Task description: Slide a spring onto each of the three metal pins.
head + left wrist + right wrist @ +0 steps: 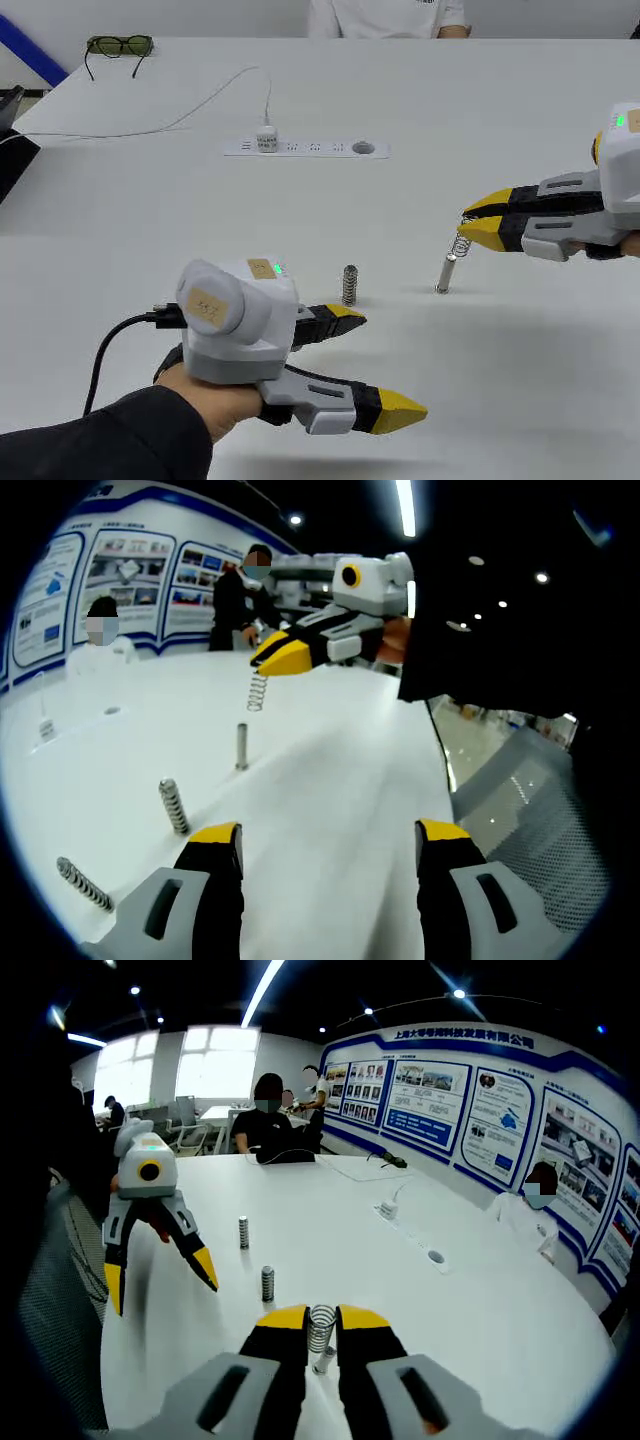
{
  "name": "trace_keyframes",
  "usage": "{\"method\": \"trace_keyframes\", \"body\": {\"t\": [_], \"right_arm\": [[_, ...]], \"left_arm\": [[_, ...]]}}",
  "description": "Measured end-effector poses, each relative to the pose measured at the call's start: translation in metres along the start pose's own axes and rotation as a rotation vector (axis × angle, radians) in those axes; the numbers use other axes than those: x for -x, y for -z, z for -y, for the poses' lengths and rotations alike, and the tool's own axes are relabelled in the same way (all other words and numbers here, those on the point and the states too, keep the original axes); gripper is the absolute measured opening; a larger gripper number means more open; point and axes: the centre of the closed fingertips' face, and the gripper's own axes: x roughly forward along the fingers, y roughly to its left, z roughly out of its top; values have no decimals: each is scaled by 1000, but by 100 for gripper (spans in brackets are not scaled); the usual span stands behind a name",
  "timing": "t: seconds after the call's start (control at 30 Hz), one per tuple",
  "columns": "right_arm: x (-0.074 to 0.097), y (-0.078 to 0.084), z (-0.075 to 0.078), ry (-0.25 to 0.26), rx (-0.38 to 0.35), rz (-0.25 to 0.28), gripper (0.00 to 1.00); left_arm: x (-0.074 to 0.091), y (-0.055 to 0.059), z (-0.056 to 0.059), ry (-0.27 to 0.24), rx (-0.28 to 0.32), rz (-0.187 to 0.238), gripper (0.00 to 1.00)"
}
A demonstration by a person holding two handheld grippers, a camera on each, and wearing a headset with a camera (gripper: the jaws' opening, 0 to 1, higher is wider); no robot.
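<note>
The right gripper (468, 222) holds a spring (460, 245) tight just over the last bare pin (445, 273); next, lower it straight on. The left gripper (390, 363) has its fingers open wide, holding nothing

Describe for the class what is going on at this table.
A person holds a gripper in each hand. The right gripper is shut on a spring, poised right over the top of the bare pin. A second pin and a third pin already carry springs. The left gripper hangs open and empty above the table.
</note>
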Motion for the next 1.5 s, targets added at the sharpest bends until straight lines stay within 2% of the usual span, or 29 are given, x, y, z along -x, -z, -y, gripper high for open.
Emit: {"method": "trace_keyframes", "body": {"t": [0.33,1.5], "right_arm": [[-12,11,9,16,-19,-22,11],[-29,40,9,19,-72,-59,12]], "left_arm": [[1,2,-2,-4,15,-3,72],[1,7,-5,-3,43,-10,71]]}}
